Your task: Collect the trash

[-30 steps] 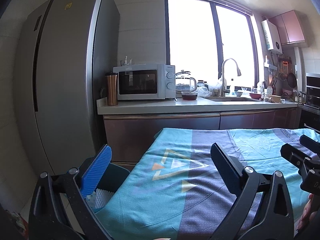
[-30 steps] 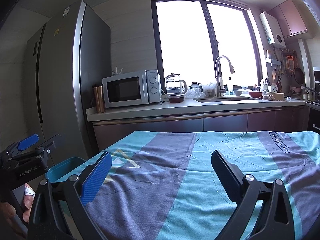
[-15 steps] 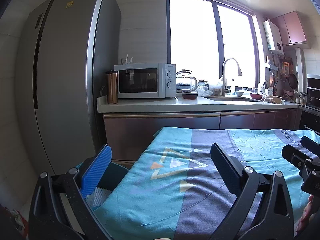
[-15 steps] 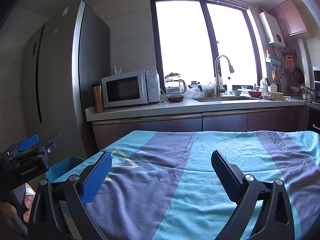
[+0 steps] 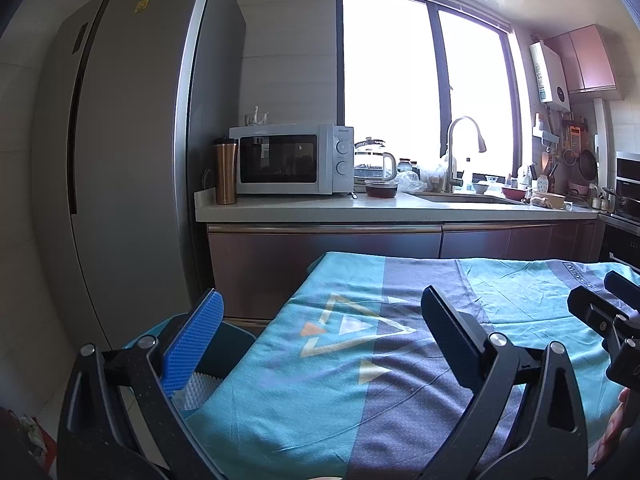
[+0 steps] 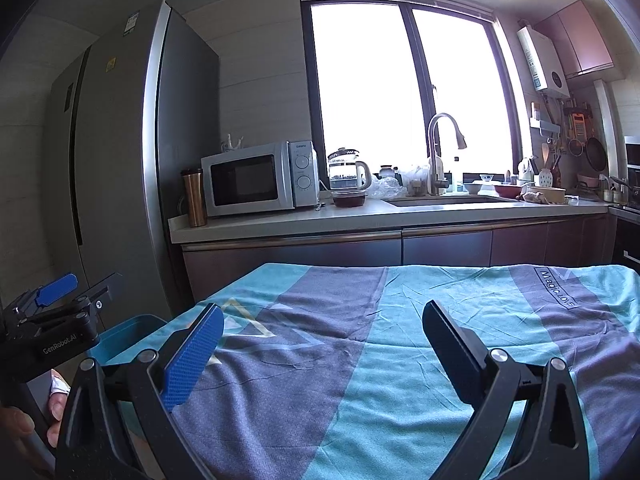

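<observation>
My left gripper (image 5: 322, 320) is open and holds nothing; it hovers over the left end of a table covered by a teal and purple cloth (image 5: 360, 380). Below its left finger, beside the table, stands a blue bin (image 5: 228, 344) with a white ribbed piece (image 5: 196, 390) inside. My right gripper (image 6: 322, 316) is also open and holds nothing, over the middle of the cloth (image 6: 400, 360). Each gripper shows in the other's view: the right gripper (image 5: 604, 296) at the right edge, the left gripper (image 6: 80, 286) at the left edge above the bin (image 6: 128, 330). I see no loose trash on the cloth.
A tall grey fridge (image 5: 132, 160) stands left of the bin. Behind the table runs a counter (image 5: 360, 210) with a microwave (image 5: 288, 160), a copper tumbler (image 5: 226, 172), a kettle (image 5: 374, 160) and a sink tap (image 5: 456, 152). A hand (image 6: 56, 400) holds the left gripper's handle.
Both views have shifted only slightly, with the counter sitting a little higher in frame. Both grippers stay open and nothing was picked up.
</observation>
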`<action>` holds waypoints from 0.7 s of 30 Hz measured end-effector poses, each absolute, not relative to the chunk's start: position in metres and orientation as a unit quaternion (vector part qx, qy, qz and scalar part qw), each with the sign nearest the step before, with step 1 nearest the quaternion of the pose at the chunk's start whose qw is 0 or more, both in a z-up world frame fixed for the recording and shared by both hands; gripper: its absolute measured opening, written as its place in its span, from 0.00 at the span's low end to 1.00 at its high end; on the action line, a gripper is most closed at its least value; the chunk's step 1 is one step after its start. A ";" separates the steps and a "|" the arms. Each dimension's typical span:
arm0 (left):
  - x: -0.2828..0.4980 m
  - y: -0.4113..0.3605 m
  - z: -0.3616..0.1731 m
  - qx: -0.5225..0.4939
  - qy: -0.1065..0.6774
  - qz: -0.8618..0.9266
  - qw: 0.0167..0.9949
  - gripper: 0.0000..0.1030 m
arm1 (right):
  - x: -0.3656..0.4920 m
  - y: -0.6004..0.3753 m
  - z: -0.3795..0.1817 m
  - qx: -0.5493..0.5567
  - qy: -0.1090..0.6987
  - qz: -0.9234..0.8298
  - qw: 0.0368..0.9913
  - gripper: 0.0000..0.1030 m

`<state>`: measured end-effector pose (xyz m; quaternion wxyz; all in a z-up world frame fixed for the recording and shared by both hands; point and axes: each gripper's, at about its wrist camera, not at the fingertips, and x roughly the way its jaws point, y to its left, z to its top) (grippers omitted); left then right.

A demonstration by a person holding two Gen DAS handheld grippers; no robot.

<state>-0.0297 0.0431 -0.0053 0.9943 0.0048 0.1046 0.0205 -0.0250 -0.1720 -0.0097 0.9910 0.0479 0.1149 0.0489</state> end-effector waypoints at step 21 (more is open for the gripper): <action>-0.029 0.040 -0.007 0.004 0.107 0.018 0.994 0.95 | -0.025 -0.175 -0.009 0.047 0.112 0.047 0.991 0.93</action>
